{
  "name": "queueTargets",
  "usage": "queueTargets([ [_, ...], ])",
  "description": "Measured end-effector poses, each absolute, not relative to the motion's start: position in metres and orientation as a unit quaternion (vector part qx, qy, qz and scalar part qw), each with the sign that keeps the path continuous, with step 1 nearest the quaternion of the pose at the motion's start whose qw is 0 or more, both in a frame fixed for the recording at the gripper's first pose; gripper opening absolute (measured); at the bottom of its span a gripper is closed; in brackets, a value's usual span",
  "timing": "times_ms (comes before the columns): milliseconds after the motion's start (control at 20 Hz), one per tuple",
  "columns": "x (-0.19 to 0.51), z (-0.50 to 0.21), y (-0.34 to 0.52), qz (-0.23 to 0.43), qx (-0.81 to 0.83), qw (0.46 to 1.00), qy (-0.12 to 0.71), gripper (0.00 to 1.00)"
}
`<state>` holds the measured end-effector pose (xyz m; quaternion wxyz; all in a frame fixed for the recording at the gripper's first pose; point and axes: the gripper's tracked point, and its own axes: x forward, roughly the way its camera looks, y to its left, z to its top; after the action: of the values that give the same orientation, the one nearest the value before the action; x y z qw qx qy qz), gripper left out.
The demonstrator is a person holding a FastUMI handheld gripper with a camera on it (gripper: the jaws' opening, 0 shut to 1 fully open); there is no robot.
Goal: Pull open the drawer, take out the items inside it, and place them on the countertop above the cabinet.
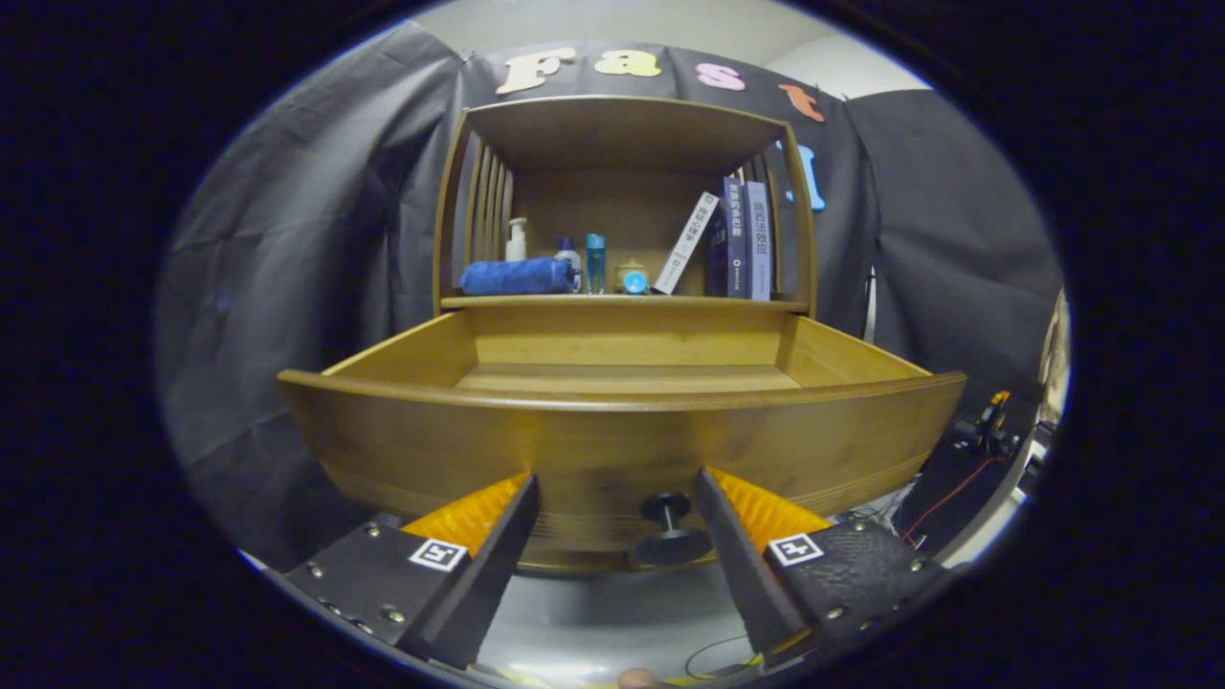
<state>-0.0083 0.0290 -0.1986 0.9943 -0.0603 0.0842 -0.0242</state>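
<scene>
Gripper view, looking forward along the two fingers toward a wooden cabinet (pixel 622 191). Gripper (pixel 617 493) held wide apart, nothing clamped between the fingers. Dark drawer knob (pixel 670 526) in the gap between them, closer to the right finger, touching neither as far as can be seen. Drawer (pixel 622 440) pulled well out of the cabinet, its front panel just ahead of the fingertips and spanning past both of them. Inside of the drawer seen from a low angle: bare wooden floor at the far part, near part hidden behind the front panel, so contents there cannot be told.

Countertop (pixel 622 300) above the drawer, at the far end of it, roofed by an open shelf box. On the countertop, from left to right: rolled blue towel (pixel 517 276) lying flat, white pump bottle (pixel 516 239) behind it, small dark-capped bottle (pixel 568 256) just beside the towel's right end, tall blue bottle (pixel 595 262), small jar with a blue lid (pixel 633 277), white book (pixel 686 241) leaning to the right, then a row of upright dark books (pixel 742 239) against the right wall. Vertical slats (pixel 488 206) along the left wall of the shelf box. Black cloth behind the cabinet on both sides. Cables and small gear (pixel 986 431) low on the far right.
</scene>
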Motion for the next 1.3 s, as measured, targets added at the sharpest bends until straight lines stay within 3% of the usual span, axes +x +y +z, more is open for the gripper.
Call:
queueTargets([
  [800,0.022,-0.177,0.033,-0.023,-0.063,0.996,0.061,1.00],
  [1300,0.120,-0.157,0.035,-0.003,-0.096,0.995,0.034,1.00],
])
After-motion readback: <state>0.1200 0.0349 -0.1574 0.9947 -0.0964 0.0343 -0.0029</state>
